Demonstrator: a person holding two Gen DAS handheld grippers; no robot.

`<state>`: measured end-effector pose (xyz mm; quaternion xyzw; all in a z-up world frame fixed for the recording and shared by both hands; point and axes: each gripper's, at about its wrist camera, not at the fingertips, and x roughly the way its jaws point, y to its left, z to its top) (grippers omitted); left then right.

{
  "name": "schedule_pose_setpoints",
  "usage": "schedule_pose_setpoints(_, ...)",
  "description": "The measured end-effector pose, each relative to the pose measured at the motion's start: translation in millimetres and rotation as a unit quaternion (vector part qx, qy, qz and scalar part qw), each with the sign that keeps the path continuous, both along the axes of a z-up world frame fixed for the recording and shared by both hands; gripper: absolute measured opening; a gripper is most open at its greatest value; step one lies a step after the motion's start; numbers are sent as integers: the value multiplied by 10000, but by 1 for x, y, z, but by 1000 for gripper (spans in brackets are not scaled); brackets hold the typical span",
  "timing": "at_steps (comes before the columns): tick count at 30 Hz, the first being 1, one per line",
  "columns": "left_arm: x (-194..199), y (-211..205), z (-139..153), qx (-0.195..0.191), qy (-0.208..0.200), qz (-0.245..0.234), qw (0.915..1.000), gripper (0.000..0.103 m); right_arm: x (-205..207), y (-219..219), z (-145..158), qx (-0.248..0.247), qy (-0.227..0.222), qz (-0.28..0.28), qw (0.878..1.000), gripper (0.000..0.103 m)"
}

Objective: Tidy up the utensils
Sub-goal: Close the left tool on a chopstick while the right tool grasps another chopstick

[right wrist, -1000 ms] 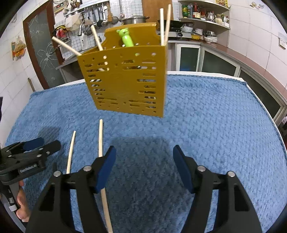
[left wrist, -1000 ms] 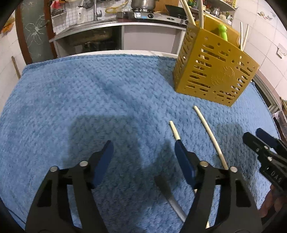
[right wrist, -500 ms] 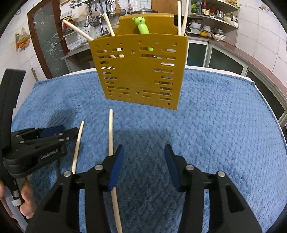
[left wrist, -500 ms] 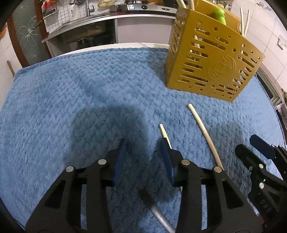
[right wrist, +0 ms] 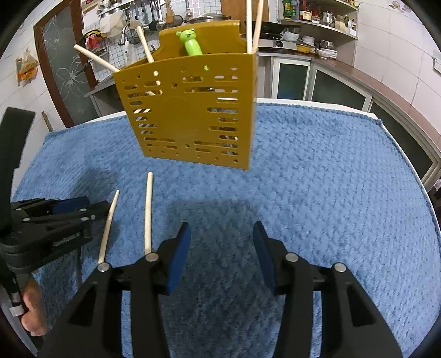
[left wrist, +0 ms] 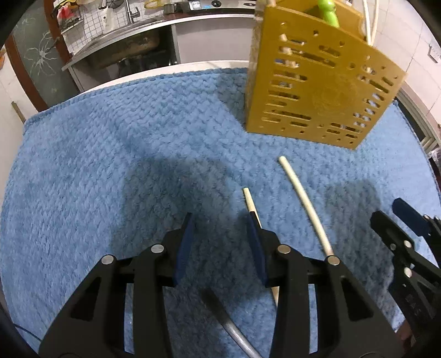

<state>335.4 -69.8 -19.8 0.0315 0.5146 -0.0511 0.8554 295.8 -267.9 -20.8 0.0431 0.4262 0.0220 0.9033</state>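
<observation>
Left hand-held gripper [left wrist: 220, 242] narrower, nearer utensil holder [left wrist: 317, 91] — jaws empty — chopsticks [left wrist: 303, 201] alongside.

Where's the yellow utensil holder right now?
The yellow utensil holder stands on the blue towel, top centre in the right wrist view, just beyond the two loose chopsticks.

A mustard-yellow utensil holder [right wrist: 190, 110], its walls patterned with rows of slots and round holes and a faint embossed round emblem, stands at the far side of a bright blue towel [right wrist: 317, 192] with a nubby, wavy weave. A lime-green frog-headed utensil [right wrist: 190, 42] pokes from its top among pale cream chopsticks [right wrist: 252, 24]. Two more cream chopsticks [left wrist: 303, 203] lie on the blue pile. Both tools, the left gripper [left wrist: 222, 247] and right gripper [right wrist: 222, 256], are black with dark blue pads [right wrist: 179, 256] and silver rivets. White tiles cover the far wall [right wrist: 11, 91].
</observation>
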Motion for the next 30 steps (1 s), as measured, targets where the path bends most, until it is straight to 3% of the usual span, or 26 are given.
schedule_pose_setpoints(4, -8, -10, 5, 2, -30, -75, 10000, 38, 1, -5, 1, 48, -4, -46, 10000, 46)
schedule_pose_setpoints(9, -11, -23, -9, 148, 155, -183, 9996, 38, 1, -10, -2, 86, 42, -90, 9999, 46)
schedule_pose_setpoints(10, -12, -24, -9, 199, 108, -202, 9995, 37, 1, -11, -2, 85, 47, -96, 9999, 46)
schedule_pose_setpoints(13, -11, -25, -8, 238, 74, -289, 9993, 15, 3, -9, -3, 78, 75, -72, 9999, 46)
schedule_pose_setpoints(21, -2, -7, 0, 149, 30, -516, 9986, 3, 21, 22, 1, -55, 154, 234, 9996, 46)
schedule_pose_setpoints(23, -5, 1, 9, 327, -156, -445, 9984, 3, 27, 34, 1, -110, 196, 361, 9991, 46)
schedule_pose_setpoints(30, 7, 33, 6, 49, -15, -313, 9995, 3, 54, 67, -9, -295, 553, 593, 9963, 46)
